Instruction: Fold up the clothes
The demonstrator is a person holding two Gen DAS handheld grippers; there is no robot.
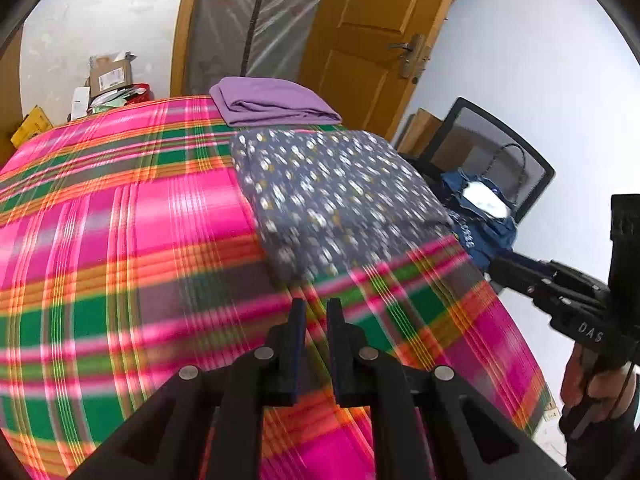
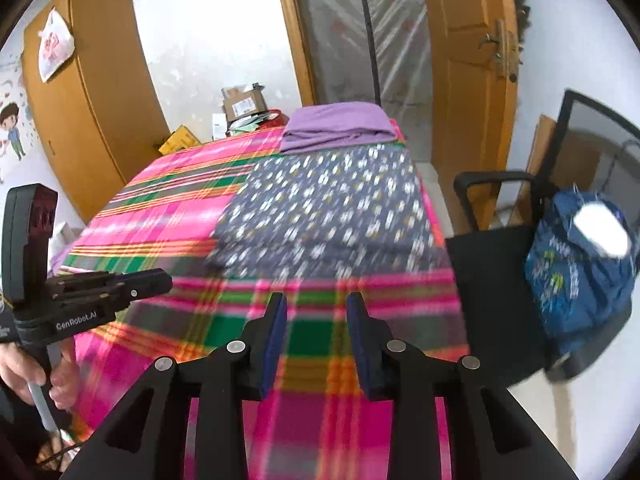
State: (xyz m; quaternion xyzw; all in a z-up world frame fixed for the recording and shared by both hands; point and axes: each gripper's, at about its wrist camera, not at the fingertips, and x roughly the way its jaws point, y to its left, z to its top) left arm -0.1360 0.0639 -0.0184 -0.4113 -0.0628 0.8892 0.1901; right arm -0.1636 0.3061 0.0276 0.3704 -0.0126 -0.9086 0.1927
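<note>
A grey garment with white flower print (image 1: 336, 196) lies folded flat on the bed's right side; it also shows in the right wrist view (image 2: 332, 212). A folded purple cloth (image 1: 272, 102) lies beyond it at the far end, also in the right wrist view (image 2: 338, 126). My left gripper (image 1: 316, 308) hovers over the plaid bedcover just before the grey garment, its jaws a narrow gap apart and empty. My right gripper (image 2: 316, 304) is open and empty above the bedcover, short of the garment's near edge. Each gripper shows in the other's view: the right one (image 1: 500, 266), the left one (image 2: 166, 282).
The bed carries a pink, green and orange plaid cover (image 1: 120, 240). A black mesh office chair (image 2: 520, 240) with a blue bag (image 2: 580, 272) stands right of the bed. Boxes and clutter (image 1: 112, 84) are stacked past the bed's far left corner. A wooden wardrobe (image 2: 88, 92) and door (image 2: 468, 60) stand behind.
</note>
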